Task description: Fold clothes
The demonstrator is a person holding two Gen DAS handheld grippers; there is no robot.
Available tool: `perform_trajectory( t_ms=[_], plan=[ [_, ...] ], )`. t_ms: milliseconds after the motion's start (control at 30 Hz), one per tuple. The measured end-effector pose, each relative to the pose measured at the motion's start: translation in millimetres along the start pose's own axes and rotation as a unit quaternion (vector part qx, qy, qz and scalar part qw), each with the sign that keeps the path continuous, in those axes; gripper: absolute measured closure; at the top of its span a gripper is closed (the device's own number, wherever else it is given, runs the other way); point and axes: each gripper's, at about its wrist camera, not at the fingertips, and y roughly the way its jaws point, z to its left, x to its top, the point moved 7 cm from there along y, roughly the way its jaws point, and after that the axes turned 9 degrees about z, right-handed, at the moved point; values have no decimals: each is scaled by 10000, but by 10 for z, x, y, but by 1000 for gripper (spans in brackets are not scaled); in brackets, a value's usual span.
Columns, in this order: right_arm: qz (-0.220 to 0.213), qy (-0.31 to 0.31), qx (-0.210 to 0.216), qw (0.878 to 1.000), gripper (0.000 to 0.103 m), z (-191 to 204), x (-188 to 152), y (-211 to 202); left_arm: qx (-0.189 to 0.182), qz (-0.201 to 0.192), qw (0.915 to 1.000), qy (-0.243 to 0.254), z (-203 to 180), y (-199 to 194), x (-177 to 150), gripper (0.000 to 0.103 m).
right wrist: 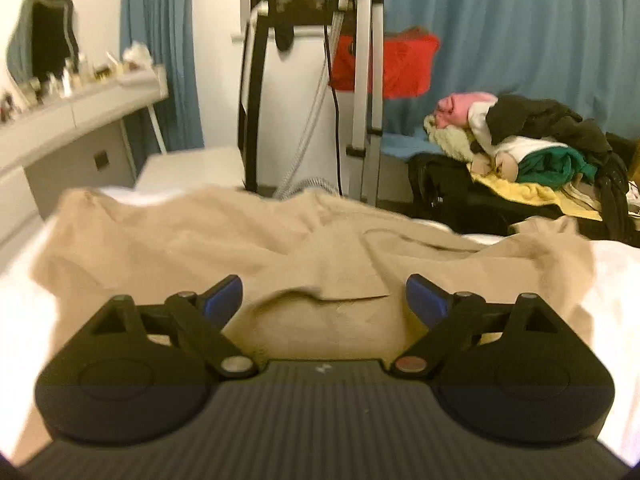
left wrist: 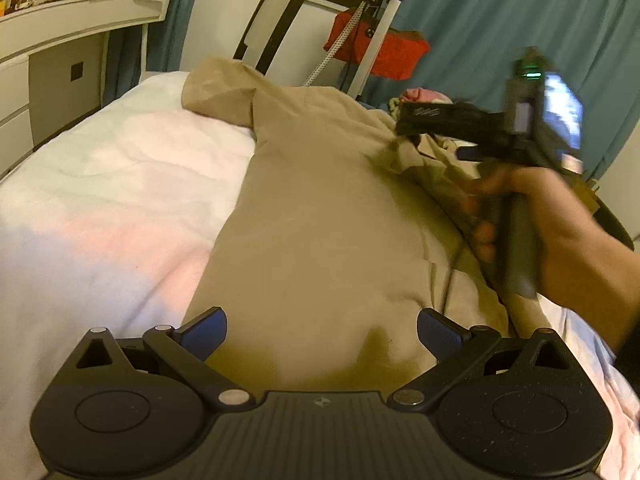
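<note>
A beige T-shirt (left wrist: 320,208) is spread on the bed (left wrist: 100,184) for folding; both grippers (left (left wrist: 322,330), right (right wrist: 324,300)) are held above it, jaws open and empty.

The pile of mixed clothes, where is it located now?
In the right wrist view the pile of mixed clothes sits at the upper right, on a black bag beyond the bed's far edge, behind the beige garment and before the blue curtain.

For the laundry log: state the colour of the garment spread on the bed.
Plain beige garment, clearest in the left wrist view.
</note>
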Motion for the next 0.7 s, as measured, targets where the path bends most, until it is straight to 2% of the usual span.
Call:
perform_trajectory(
  t_ms=[200,333,400,533,700],
  plan=[
    [-521,239,271,9980,13,-130,-110,-1013,197,-316,9988,331,-164,-213,-27,1],
    [-949,399,596,9929,13,-196,-456,-1933,284,-476,9970,533,-323,-394,-110,1],
    [-972,410,837,9909,13,-214,-691,-2307,316,-536,9956,700,-448,-510,-202,1],
    [-1069,543,525,9914,13,-302,-1230,-2985,198,-648,9904,1204,-793,-774,-487,1],
    [-1073,827,294,9903,13,-562,-1771,-3483,-45,-539,9818,1820,-1195,-940,-862,4]
  ],
)
